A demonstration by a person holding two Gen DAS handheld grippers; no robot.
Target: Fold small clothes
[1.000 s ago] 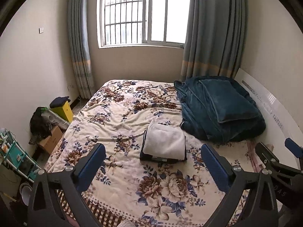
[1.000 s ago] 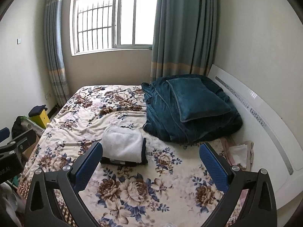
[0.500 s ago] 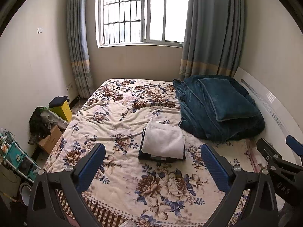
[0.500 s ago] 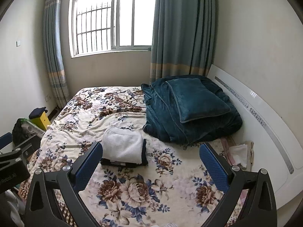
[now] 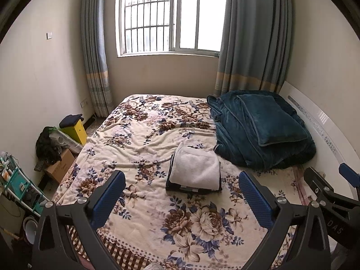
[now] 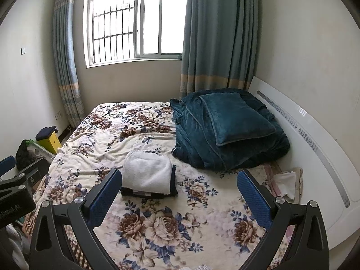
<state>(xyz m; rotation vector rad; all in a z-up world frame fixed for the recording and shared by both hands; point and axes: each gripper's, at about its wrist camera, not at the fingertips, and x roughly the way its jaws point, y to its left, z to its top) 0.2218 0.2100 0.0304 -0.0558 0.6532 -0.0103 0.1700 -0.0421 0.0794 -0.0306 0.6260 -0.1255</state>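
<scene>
Two handheld grippers hang above the near end of a bed, both with blue-padded fingers spread wide apart and nothing between them. The left gripper and the right gripper are side by side and apart from each other; each shows at the edge of the other's view, the right one at the far right of the left wrist view and the left one at the far left of the right wrist view. Neither touches any fabric.

Ahead of them, near the middle of the bed, lies a small stack of folded clothes: a white fluffy garment folded into a neat rectangle on top of a dark folded garment, whose edges show along the stack's near side and flanks. The stack rests on a cream floral blanket that covers the mattress.

Beyond the stack, toward the white headboard, sits a heap of teal bedding with a matching pillow on top. A crumpled pale cloth lies beside the headboard. A barred window with grey-blue curtains lights the room, and boxes and a yellow bin crowd the floor to the left.
</scene>
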